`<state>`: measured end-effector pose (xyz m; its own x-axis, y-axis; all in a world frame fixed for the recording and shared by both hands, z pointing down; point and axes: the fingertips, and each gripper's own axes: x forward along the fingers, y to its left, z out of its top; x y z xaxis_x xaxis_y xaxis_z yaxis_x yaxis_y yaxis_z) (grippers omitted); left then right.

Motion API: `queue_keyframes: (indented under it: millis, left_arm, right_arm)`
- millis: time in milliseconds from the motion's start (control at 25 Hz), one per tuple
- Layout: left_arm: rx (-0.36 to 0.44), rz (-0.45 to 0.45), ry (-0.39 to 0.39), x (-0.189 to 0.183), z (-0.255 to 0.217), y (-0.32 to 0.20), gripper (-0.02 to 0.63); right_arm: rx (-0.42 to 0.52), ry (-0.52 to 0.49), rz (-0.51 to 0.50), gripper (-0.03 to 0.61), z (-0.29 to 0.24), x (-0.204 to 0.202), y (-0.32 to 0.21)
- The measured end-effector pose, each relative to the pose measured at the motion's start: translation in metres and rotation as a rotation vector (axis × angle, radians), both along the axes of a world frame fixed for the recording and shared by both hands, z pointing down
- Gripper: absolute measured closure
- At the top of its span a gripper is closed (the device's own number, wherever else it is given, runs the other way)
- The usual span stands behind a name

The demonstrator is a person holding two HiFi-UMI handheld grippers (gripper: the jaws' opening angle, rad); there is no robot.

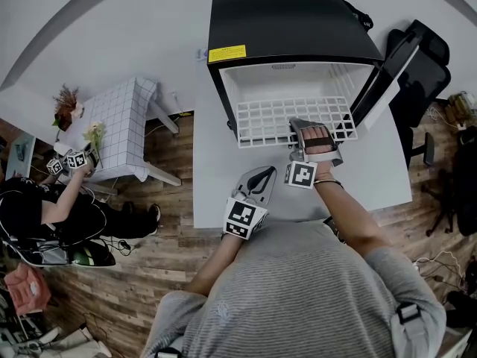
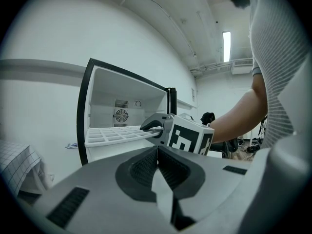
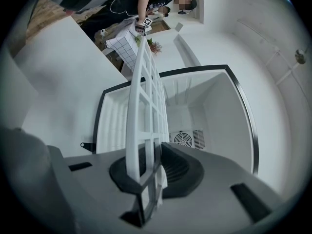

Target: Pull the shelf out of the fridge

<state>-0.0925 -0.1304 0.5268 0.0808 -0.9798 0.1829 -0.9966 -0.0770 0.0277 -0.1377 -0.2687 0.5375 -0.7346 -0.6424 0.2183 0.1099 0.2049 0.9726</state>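
Right tool (image 3: 155, 155) clamps the shelf (image 3: 144, 96), plain only in its own view; left tool (image 2: 157, 155) closed, empty.

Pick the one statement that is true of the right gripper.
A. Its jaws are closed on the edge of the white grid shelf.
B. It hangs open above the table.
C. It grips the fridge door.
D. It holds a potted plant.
A: in the right gripper view, the right gripper has its jaws pressed on the edge of the white grid shelf, in front of the open fridge.
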Motion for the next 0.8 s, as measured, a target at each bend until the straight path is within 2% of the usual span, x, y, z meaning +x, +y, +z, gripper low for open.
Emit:
queue_keyframes:
  millis: [800]
  left_arm:
    - [0.001, 0.000, 0.014, 0.0070, -0.0045, -0.0008, 0.603]
  right_arm:
    - [-0.015, 0.008, 0.010, 0.540, -0.0052, 0.0057, 0.0049]
